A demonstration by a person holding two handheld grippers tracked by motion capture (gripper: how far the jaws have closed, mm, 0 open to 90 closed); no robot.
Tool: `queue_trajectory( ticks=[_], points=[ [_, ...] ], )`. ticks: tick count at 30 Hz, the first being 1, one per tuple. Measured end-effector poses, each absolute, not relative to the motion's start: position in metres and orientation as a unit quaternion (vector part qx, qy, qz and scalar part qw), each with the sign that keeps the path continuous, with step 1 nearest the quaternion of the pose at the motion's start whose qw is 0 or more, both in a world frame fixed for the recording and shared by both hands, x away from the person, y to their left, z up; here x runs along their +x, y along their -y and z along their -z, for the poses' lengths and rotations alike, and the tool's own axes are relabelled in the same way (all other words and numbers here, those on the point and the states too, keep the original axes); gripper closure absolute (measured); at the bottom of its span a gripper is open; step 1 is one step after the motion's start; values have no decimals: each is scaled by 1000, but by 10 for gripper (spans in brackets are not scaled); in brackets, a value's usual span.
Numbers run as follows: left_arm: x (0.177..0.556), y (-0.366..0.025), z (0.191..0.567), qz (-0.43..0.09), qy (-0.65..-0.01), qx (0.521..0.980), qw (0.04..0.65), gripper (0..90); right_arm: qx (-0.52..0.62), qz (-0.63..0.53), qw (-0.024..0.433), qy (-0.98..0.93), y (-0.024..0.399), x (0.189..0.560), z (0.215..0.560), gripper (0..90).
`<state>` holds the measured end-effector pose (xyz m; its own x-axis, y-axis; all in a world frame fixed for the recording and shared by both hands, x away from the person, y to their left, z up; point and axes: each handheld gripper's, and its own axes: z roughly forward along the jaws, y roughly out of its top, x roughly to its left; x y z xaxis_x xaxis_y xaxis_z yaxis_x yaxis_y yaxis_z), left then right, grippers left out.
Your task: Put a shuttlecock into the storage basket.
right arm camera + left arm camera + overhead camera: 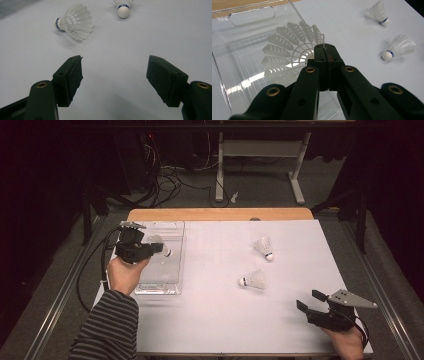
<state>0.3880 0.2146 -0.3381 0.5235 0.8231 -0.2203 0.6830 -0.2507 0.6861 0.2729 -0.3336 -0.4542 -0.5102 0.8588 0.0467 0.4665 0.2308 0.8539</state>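
Shuttlecock (287, 50) hangs over clear tray (172, 227) on white-covered wooden table (225, 320).

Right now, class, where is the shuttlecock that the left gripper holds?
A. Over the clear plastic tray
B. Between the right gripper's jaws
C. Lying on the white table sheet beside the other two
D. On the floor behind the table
A: the left gripper is shut on the skirt edge of the shuttlecock, which hangs over the clear plastic tray.

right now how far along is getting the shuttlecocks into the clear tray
Nothing looks finished: no shuttlecock lies loose in the clear tray. In hand: the left tongs are shut on the skirt edge of one shuttlecock, held over the tray. Left: two shuttlecocks lie on the white table; the right tongs are open and empty.
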Motion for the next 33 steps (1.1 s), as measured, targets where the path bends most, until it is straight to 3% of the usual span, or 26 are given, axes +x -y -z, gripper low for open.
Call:
queue_trajectory(
  ticks=[33],
  points=[
    [424, -210, 361, -84, -517, 767, 370, 889, 442, -437, 225, -750, 334, 272, 454, 293]
  ],
)
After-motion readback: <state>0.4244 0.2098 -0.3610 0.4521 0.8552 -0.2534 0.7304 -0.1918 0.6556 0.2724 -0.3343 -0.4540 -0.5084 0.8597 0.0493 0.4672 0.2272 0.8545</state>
